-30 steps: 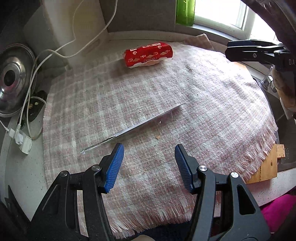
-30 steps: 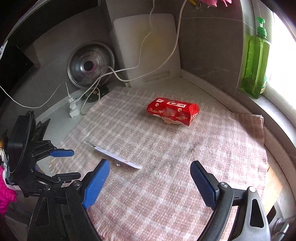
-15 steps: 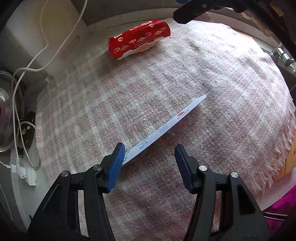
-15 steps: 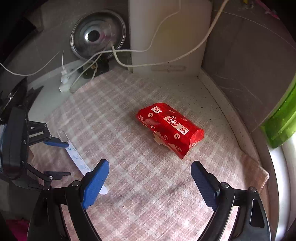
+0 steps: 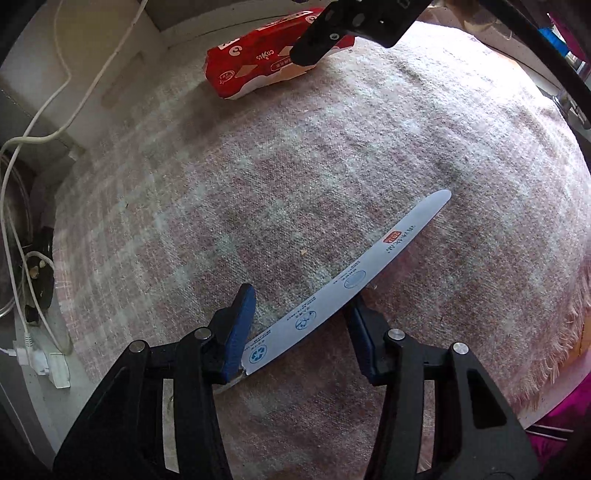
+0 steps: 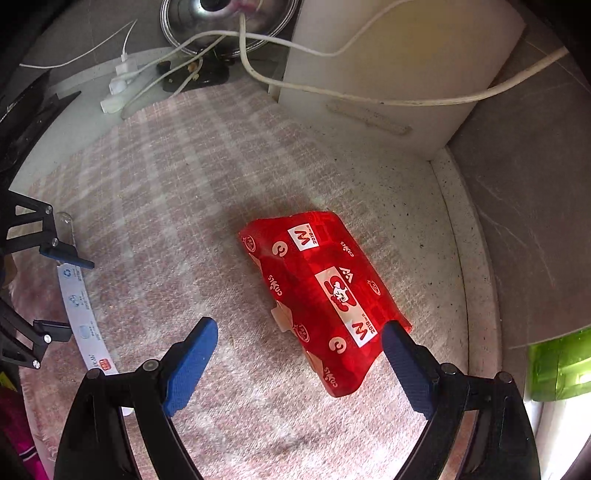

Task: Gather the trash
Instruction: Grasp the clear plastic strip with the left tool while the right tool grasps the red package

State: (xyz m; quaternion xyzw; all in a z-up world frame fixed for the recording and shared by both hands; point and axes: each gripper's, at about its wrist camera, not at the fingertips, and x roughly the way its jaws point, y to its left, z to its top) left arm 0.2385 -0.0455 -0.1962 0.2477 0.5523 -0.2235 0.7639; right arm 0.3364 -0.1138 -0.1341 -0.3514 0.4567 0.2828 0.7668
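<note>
Only rightward: green bottle (image 6: 557,369) beside red packet (image 6: 325,295).

The strip (image 5: 343,288) lies on the cloth (image 5: 295,166), the packet (image 5: 266,70) farther back near the board (image 6: 388,74).

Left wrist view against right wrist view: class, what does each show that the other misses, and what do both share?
Only the left view shows the cloth's fringed edge. Only the right view shows the green bottle and the pan lid. Both show the red packet, the white strip between the open left tool's fingers, the checked cloth and white cables.
</note>
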